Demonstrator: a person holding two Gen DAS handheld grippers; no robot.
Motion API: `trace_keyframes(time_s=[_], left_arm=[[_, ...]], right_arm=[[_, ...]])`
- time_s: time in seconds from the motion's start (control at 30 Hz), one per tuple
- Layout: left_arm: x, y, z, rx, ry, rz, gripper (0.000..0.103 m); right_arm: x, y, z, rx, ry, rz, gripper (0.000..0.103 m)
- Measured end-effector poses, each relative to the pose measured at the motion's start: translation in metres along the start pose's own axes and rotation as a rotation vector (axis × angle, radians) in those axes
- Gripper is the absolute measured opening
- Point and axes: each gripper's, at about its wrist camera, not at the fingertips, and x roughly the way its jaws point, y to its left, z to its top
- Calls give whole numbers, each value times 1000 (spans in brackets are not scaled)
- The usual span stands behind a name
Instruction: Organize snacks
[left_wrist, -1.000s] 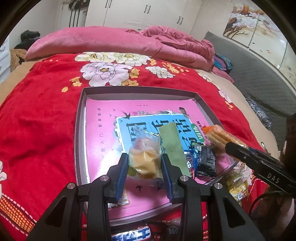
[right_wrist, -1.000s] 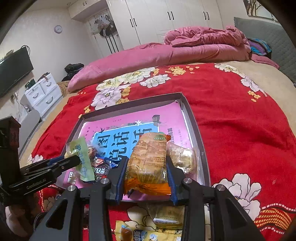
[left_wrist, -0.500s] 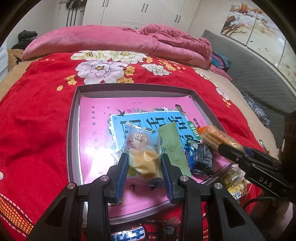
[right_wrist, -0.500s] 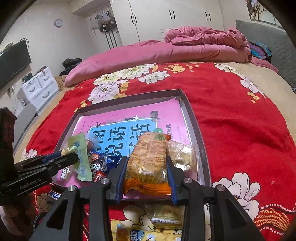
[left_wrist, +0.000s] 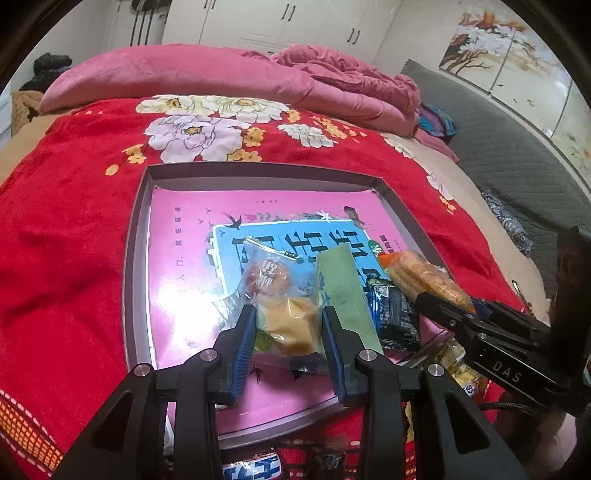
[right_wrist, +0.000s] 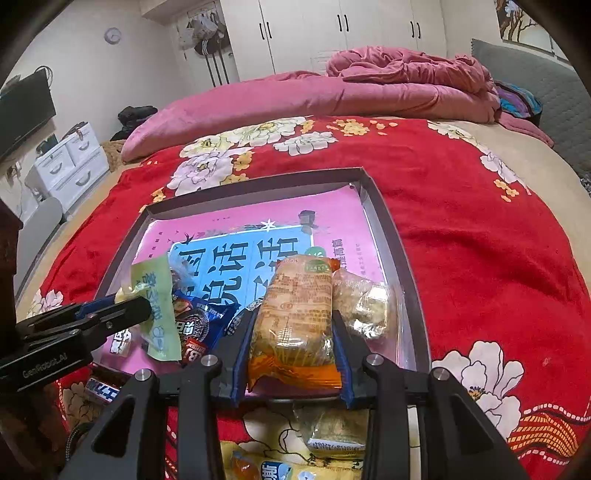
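Both grippers edged nearer the tray (left_wrist: 133, 280): left gripper (left_wrist: 289, 325) clamps clear snack bag (left_wrist: 286, 321), right gripper (right_wrist: 293, 328) orange cracker pack (right_wrist: 295, 314)

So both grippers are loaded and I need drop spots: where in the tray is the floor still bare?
The tray is bare along its far wall and down its left side, up to the clear-wrapped cake in the left gripper. The near right corner is crowded: green packet, dark cookie pack, and the orange cracker pack in the right gripper.
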Motion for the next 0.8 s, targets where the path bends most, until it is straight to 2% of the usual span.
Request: trace_keyframes(time_s=[0.8], left_arm=[[1, 5, -1, -26, 21, -19, 37]], right_arm=[[0, 8, -2, 5, 37, -21, 39]])
